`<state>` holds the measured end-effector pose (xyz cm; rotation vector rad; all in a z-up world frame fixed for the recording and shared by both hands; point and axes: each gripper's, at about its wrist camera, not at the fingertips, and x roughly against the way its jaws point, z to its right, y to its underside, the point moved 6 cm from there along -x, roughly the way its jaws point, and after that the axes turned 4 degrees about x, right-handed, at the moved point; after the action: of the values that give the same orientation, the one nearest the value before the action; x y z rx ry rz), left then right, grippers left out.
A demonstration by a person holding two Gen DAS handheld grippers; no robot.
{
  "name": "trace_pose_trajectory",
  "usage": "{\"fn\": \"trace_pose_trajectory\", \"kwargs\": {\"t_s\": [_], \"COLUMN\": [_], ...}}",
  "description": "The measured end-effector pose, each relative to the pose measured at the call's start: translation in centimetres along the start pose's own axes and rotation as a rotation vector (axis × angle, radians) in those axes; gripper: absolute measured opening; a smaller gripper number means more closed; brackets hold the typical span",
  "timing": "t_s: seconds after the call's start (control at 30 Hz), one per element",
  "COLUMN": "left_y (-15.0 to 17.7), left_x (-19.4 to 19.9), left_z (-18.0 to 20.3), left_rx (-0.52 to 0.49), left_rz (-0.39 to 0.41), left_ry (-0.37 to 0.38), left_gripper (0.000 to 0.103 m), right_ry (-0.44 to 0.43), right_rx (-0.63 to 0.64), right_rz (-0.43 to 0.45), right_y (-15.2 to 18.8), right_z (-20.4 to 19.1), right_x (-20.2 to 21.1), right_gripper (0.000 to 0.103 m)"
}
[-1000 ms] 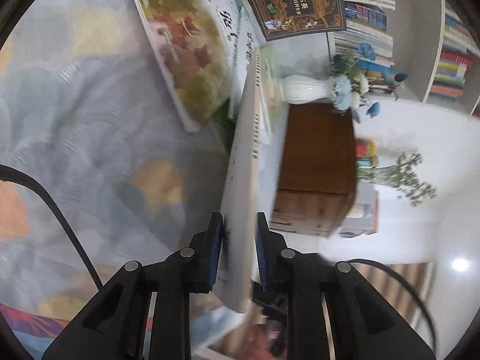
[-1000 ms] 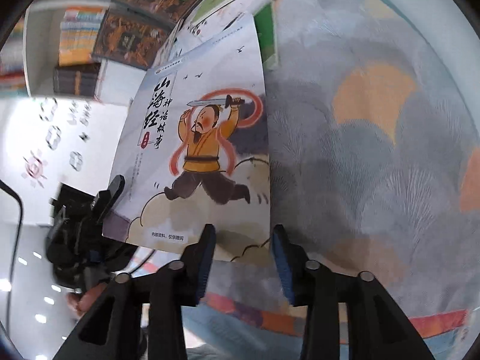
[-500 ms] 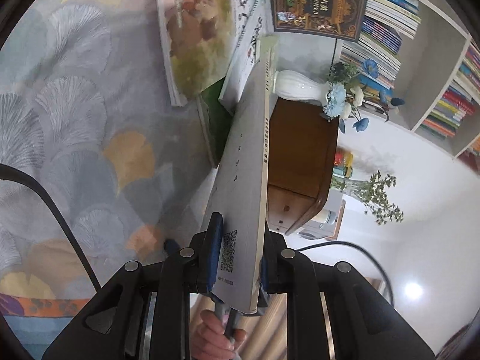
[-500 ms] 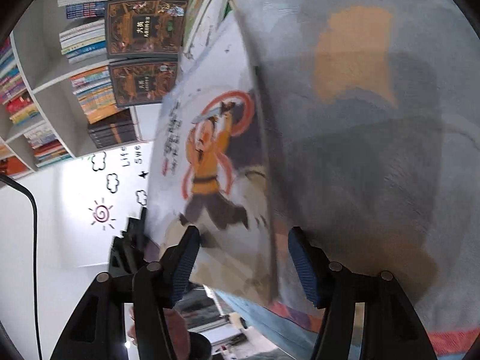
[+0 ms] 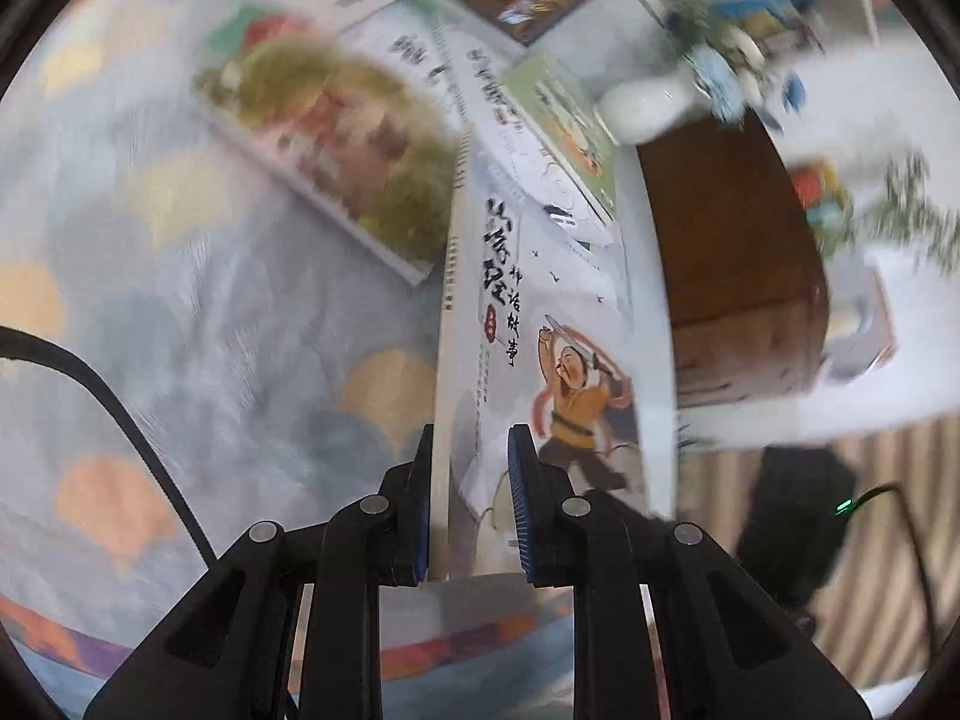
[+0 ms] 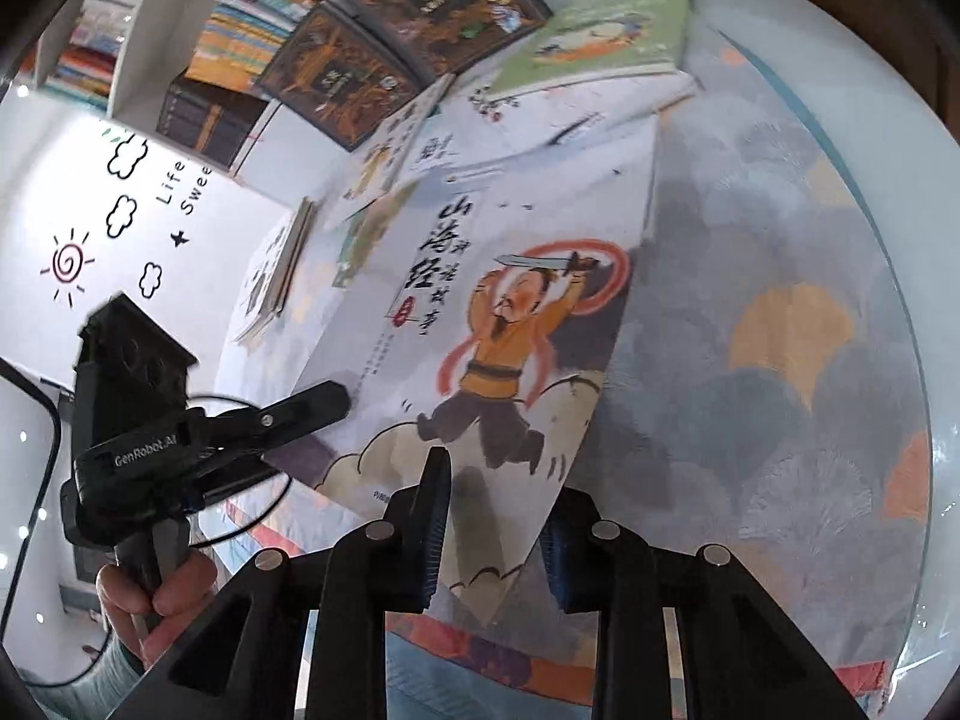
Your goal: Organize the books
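A grey picture book with an orange-robed swordsman on its cover is tilted up off the patterned tablecloth. My left gripper stands around its spine edge near the lower corner; its jaws look slightly parted. The same book fills the right wrist view. My right gripper is open around the book's bottom edge. The left gripper also shows in the right wrist view, at the book's left edge. Several other books lie fanned on the cloth beyond.
Two dark brown books lean at the table's far side by a white bookshelf. A green-covered book lies on the pile. A brown wooden cabinet and a white vase stand off the table's edge.
The left wrist view has rolled so the book's cover now faces it instead of only its edge. The left jaws have parted a little. The right gripper stays open around the bottom edge.
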<state>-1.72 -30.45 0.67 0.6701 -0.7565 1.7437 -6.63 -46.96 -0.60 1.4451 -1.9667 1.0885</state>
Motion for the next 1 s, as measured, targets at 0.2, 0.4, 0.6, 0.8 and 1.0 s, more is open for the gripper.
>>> {"fn": "trace_pose_trajectory", "kwargs": {"t_s": [0.2, 0.4, 0.6, 0.8, 1.0], "left_y": [0.5, -0.6, -3.7, -8.7, -14.3], "left_x": [1.2, 3.8, 8.7, 15.4, 21.9], "left_z": [1.2, 2.1, -0.1, -6.1, -13.3], "left_rx": [-0.138, -0.254, -0.245, -0.188, -0.154], "left_rz": [0.016, 0.029, 0.095, 0.208, 0.325], "left_ry": [-0.027, 0.043, 0.104, 0.110, 0.045], "left_gripper": [0.017, 0.017, 0.017, 0.017, 0.017], "right_ry": [0.121, 0.174, 0.187, 0.139, 0.063], "right_rx": [0.183, 0.264, 0.305, 0.392, 0.513], "right_rz": [-0.019, 0.000, 0.052, 0.084, 0.093], "right_y": [1.3, 1.7, -0.4, -3.8, -7.7], "right_z": [-2.6, -6.7, -12.7, -20.4, -28.7], "right_x": [0.3, 1.5, 0.3, -4.7, -11.9], "right_gripper": [0.026, 0.026, 0.026, 0.026, 0.026]}}
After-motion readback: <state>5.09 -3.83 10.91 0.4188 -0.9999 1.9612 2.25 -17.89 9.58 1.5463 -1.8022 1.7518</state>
